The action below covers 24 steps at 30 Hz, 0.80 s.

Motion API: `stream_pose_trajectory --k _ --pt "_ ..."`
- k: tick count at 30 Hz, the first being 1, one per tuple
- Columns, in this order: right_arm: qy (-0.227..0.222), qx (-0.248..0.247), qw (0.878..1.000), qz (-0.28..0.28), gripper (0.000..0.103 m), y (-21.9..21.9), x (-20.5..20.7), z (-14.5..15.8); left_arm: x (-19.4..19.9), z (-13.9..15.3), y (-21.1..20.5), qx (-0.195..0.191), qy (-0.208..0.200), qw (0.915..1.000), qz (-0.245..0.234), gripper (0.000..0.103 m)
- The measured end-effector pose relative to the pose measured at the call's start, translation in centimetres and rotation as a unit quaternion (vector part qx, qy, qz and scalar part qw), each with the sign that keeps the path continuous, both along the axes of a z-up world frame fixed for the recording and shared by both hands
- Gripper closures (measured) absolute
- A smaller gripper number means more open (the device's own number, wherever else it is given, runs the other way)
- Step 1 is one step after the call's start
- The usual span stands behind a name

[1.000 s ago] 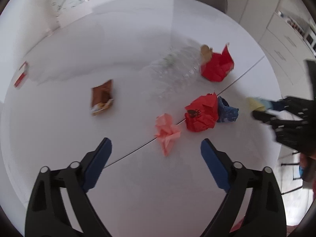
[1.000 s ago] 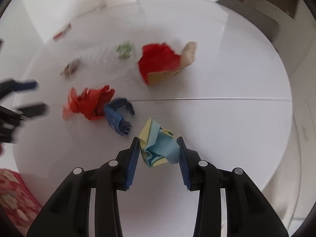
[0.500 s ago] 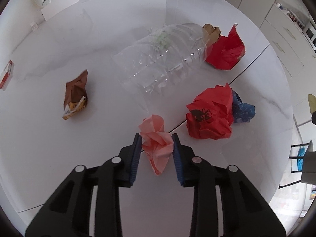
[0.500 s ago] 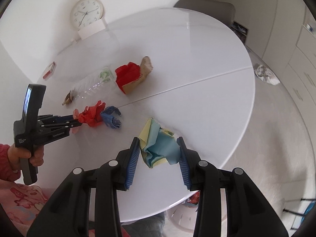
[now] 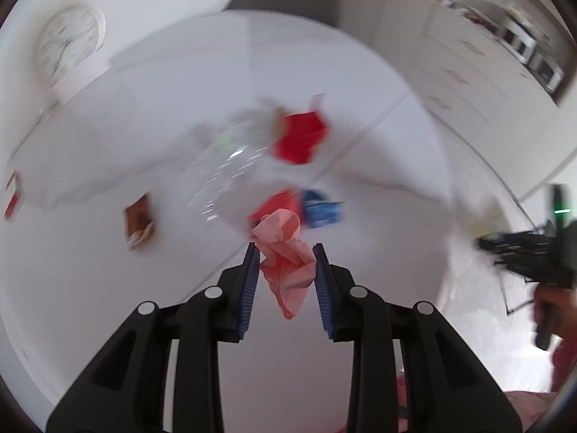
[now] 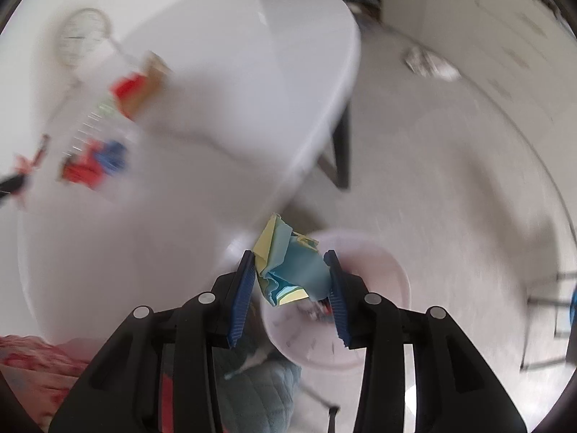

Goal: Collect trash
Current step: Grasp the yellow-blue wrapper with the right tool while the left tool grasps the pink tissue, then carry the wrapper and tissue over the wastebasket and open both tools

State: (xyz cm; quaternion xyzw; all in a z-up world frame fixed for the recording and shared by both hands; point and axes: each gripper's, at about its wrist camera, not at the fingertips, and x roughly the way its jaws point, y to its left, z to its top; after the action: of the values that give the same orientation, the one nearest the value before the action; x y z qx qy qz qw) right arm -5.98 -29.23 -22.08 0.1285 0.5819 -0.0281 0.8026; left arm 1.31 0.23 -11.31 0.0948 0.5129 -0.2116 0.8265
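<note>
Left wrist view: the round white worktop [image 5: 108,288] fills most of the picture, blurred, with a thin seam running across it. On it lie a clear plastic bottle [image 5: 223,166] on its side, a red crumpled paper [image 5: 301,137] at the bottle's far end, a second red wad [image 5: 276,204] touching a blue crumpled wrapper [image 5: 321,209], a brown snack wrapper [image 5: 139,222] off to the left, and a small red-and-white packet [image 5: 12,196] near the left rim. A white clock [image 5: 68,45] leans at the far edge. The left gripper [image 5: 286,270] has its blue fingers [image 5: 249,285] closed narrow on a pink crumpled paper [image 5: 285,259], which stands clear of the worktop between the pads. The jaws have just been closing, and the pink paper sits between them. At the right edge, the right gripper [image 5: 485,243] shows as a dark blurred shape in a hand [image 5: 551,306].

In the right wrist view, the worktop's edge [image 6: 324,115] swings away to the upper left and the grey floor takes up the right side. A pale round bin [image 6: 382,288] stands on the floor below the fingers [image 6: 239,299]. The right gripper [image 6: 292,281] has them closed on a crumpled blue-and-yellow paper [image 6: 288,267], held over the bin's near rim.
</note>
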Motion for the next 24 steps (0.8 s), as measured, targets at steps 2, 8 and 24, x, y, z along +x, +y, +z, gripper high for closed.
stream_pose_trajectory --k 2,8,24 --pt "0.024 0.007 1.0 -0.018 0.063 -0.7 -0.6 -2.5 -0.3 0.7 -1.9 -0.011 0.001 0.9996 -0.027 0.072" --pt "0.098 0.032 0.993 -0.062 0.062 -2.2 -2.3 -10.7 -1.7 0.6 -7.3 -0.006 0.008 0.9954 -0.096 0.072" --pt "0.064 -0.018 0.985 -0.157 0.017 -7.5 -9.9 -6.9 -6.5 -2.9 -20.2 -0.003 0.086 0.9661 -0.244 0.065"
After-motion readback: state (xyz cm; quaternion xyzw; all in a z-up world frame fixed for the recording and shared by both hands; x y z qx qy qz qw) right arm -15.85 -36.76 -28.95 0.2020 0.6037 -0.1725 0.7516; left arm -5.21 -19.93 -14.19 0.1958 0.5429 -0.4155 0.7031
